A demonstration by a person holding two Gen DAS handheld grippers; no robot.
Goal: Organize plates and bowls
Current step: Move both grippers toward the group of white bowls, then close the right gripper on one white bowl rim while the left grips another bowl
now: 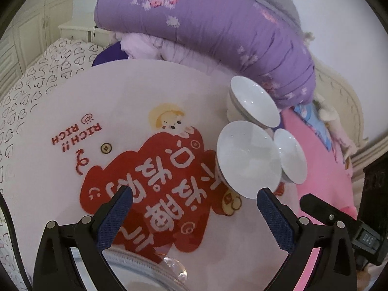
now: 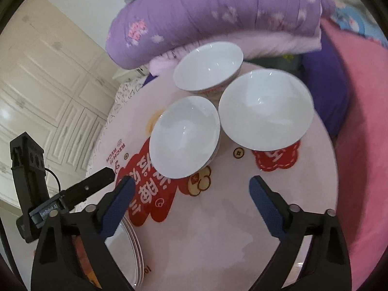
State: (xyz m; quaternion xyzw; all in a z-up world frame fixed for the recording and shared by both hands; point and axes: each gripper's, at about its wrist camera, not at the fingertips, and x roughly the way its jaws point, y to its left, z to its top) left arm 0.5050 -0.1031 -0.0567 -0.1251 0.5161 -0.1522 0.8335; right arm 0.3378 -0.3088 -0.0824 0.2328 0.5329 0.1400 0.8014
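**Three white bowls clustered on the round desk, both grippers empty above it**

A round desk point(image 2: 242, 218) with a pale pink top printed in red and white characters carries everything; the places below are given relative to its red cloud print point(image 1: 145, 181).

Three white bowls stand upright just past that print, on the side toward the purple quilt point(image 2: 218, 7). In the right wrist view the near bowl point(image 2: 184, 135) overlaps the print's far edge. The large bowl point(image 2: 265, 109) sits just beside it, over a smaller red patch. The far bowl point(image 2: 208, 66) stands behind both, closest to the quilt. The three rims look touching or nearly so; I cannot tell which.

On the opposite side of the print, at the desk's near edge, lies a stack of plates point(image 2: 126, 249), partly hidden behind the right gripper's finger. In the left wrist view a clear glass dish point(image 1: 145, 271) shows at the bottom edge, below the print.

The left gripper point(image 1: 194, 195) hangs over the print with its jaws wide and nothing between them; the near bowl point(image 1: 247, 157) lies just beyond its right fingertip. The right gripper point(image 2: 191, 183) hovers over the print's edge, jaws wide, empty, with the near bowl just ahead of them.

A pink cover point(image 2: 359, 145) and a heart-patterned sheet point(image 1: 36, 84) flank the desk.
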